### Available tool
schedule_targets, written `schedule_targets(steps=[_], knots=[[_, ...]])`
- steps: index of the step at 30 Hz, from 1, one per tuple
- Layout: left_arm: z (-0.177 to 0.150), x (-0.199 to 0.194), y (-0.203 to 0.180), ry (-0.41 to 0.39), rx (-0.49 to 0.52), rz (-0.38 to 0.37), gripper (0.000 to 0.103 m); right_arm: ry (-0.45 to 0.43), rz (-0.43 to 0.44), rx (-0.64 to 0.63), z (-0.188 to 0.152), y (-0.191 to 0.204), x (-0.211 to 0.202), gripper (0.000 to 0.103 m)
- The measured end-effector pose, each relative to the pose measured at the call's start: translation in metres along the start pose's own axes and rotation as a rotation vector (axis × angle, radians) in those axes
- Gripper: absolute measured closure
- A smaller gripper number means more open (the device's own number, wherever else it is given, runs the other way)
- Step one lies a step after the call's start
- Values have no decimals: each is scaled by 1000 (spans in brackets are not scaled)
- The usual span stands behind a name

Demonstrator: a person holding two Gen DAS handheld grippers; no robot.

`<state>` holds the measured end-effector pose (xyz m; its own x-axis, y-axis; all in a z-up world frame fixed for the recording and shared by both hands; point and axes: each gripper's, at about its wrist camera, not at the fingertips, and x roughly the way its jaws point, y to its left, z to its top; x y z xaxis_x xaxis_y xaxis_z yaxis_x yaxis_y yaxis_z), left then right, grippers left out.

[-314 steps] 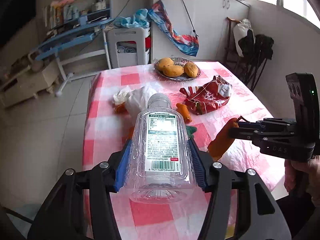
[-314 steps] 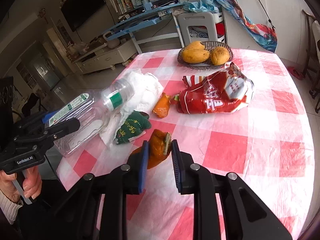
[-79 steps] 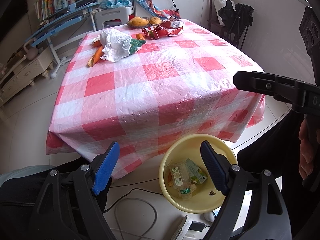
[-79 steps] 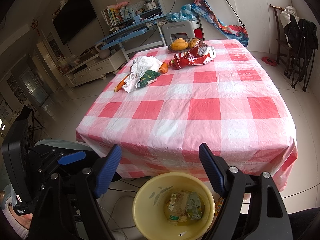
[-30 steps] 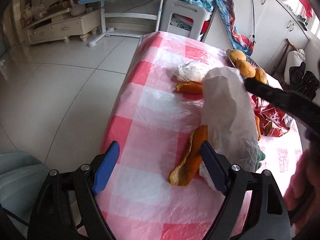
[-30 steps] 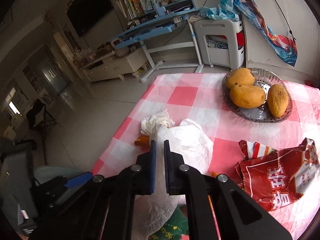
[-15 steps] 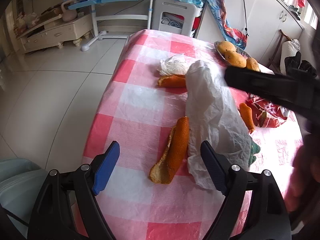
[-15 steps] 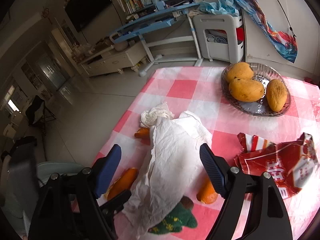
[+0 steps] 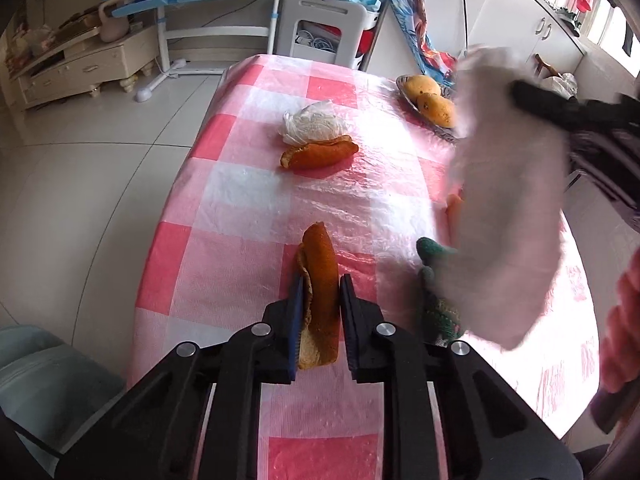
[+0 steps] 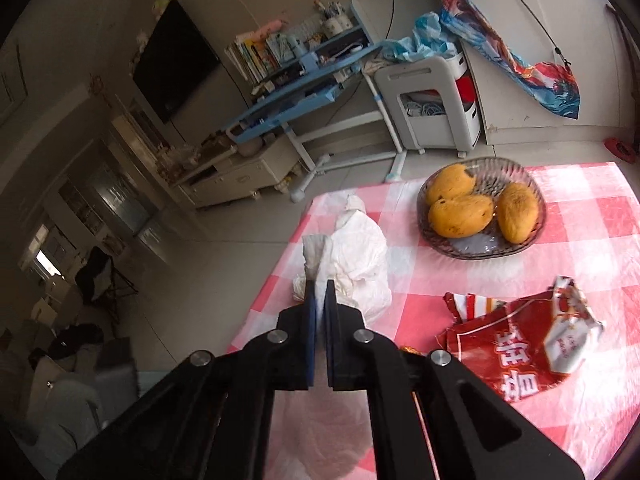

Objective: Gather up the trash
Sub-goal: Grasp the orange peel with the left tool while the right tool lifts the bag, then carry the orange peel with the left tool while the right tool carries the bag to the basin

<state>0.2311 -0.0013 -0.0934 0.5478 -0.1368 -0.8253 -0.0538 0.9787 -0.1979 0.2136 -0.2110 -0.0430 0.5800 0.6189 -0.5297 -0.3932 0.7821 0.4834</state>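
Observation:
My left gripper point(image 9: 319, 285) is shut on a long orange peel point(image 9: 318, 272) lying on the red-checked tablecloth point(image 9: 256, 204). My right gripper point(image 10: 319, 292) is shut on a white plastic bag point(image 10: 352, 256) and holds it lifted; the bag hangs blurred at the right of the left wrist view point(image 9: 508, 208). A second orange peel point(image 9: 318, 154) and a crumpled clear bag point(image 9: 312, 124) lie farther back. A green wrapper point(image 9: 436, 276) lies under the hanging bag. A red snack bag point(image 10: 520, 340) lies at right.
A glass dish of mangoes point(image 10: 480, 208) stands at the table's far side. The table's left edge drops to the tiled floor point(image 9: 80, 184). A white cart point(image 10: 436, 108) and blue desk point(image 10: 300, 80) stand beyond the table.
My left gripper has moved forward and shut on the long orange peel. My right gripper has shut on the white bag again and lifted it up and to the right.

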Motion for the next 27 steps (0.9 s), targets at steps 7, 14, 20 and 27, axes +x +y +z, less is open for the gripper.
schedule_targets(steps=[7,14,20,27], knots=[[-11,-25,9,-54,-74,-111,87,-88,72,51,-25,-8,-74,98],[-23,-46,11,-91,-90,-163,88,-94,105,189,-49,-27,-92,98],[-43,-62,0,-97,-54,-170,88,-53,109,180,-80,-16,-101,98],[-80,-79,-6,-78,-40,-195,88,20,100,185,-129,-4,-113,98]])
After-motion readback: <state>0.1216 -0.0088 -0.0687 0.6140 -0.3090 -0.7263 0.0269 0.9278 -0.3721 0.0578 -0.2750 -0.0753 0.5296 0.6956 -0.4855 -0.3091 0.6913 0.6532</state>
